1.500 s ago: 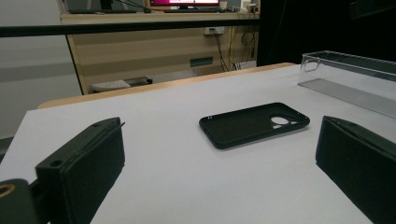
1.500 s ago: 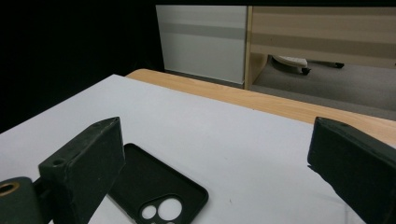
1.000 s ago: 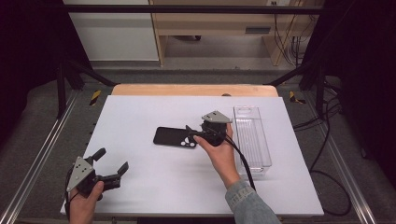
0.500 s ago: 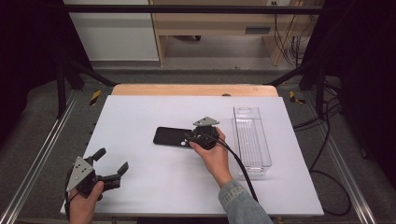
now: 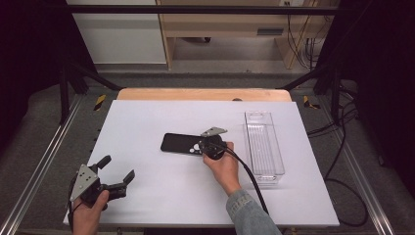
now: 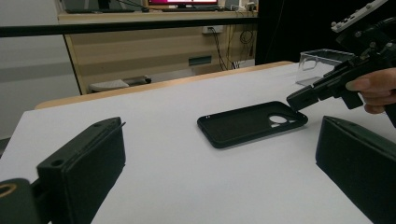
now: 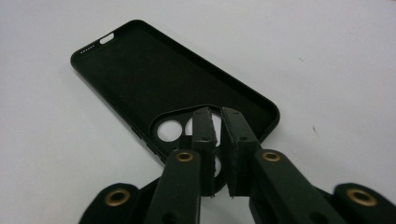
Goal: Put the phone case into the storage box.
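Note:
A black phone case (image 5: 178,143) lies open side up in the middle of the white table (image 5: 147,117). In the right gripper view the case (image 7: 140,70) shows its camera cutout nearest me. My right gripper (image 5: 199,146) has its jaws almost together, a thin slit between them, tips (image 7: 218,116) over that cutout end. The left gripper view shows the same tips (image 6: 299,99) touching the case's (image 6: 247,122) right end. I cannot tell whether anything is pinched. My left gripper (image 5: 117,168) is held at the table's front left, wide open (image 6: 219,182) and empty, pointing at the case.
A clear plastic tray (image 5: 250,142) stands lengthwise to the right of the case, close to the right hand; it also appears far right in the left gripper view (image 6: 322,58). A wooden board (image 5: 203,94) borders the table's far edge.
My right gripper has moved left and down onto the case's camera end. The case and the left gripper have stayed where they were.

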The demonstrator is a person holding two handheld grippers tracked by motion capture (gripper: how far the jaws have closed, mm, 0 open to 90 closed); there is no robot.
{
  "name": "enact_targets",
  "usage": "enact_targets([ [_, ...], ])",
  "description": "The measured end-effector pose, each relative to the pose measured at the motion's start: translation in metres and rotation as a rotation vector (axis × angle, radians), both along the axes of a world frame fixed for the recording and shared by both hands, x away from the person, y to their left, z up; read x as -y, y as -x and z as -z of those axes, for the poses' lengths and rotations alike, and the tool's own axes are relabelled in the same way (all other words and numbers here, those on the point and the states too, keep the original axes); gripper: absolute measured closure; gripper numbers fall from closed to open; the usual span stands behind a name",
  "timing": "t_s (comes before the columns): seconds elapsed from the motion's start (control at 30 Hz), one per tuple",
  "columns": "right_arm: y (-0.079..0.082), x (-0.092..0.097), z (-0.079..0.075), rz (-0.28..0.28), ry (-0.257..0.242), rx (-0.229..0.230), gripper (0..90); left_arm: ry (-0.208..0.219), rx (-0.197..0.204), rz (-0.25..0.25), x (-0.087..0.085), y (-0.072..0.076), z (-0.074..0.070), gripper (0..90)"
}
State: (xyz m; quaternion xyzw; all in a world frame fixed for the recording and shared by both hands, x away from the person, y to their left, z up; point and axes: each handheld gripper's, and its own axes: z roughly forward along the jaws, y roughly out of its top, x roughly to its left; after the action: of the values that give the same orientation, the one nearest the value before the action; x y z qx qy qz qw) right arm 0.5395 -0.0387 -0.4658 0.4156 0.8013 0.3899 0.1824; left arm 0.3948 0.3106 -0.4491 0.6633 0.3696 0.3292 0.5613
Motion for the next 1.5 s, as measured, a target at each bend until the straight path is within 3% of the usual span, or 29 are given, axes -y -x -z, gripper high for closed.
enact_targets([
  [0.23,-0.001,-0.001,0.005,-0.003,0.035,-0.022,90.0,0.001,0.000,0.001,0.000,0.000,0.000,1.5],
  [0.37,0.002,-0.005,0.010,-0.032,0.079,-0.033,90.0,0.000,-0.001,0.002,0.001,0.000,0.000,1.5],
  [0.63,0.007,-0.007,0.010,-0.051,0.098,-0.050,90.0,-0.002,-0.003,0.002,0.001,0.000,0.000,1.5],
  [0.9,0.029,-0.001,0.012,-0.060,0.083,-0.070,90.0,-0.007,-0.003,0.005,0.002,0.000,0.000,1.5],
  [1.07,0.045,0.002,0.013,-0.076,0.100,-0.051,90.0,-0.012,-0.006,0.008,0.003,0.000,0.000,1.5],
  [1.5,0.080,0.014,0.013,-0.112,0.094,-0.058,90.0,-0.012,-0.006,0.011,0.004,0.000,0.001,1.5],
])
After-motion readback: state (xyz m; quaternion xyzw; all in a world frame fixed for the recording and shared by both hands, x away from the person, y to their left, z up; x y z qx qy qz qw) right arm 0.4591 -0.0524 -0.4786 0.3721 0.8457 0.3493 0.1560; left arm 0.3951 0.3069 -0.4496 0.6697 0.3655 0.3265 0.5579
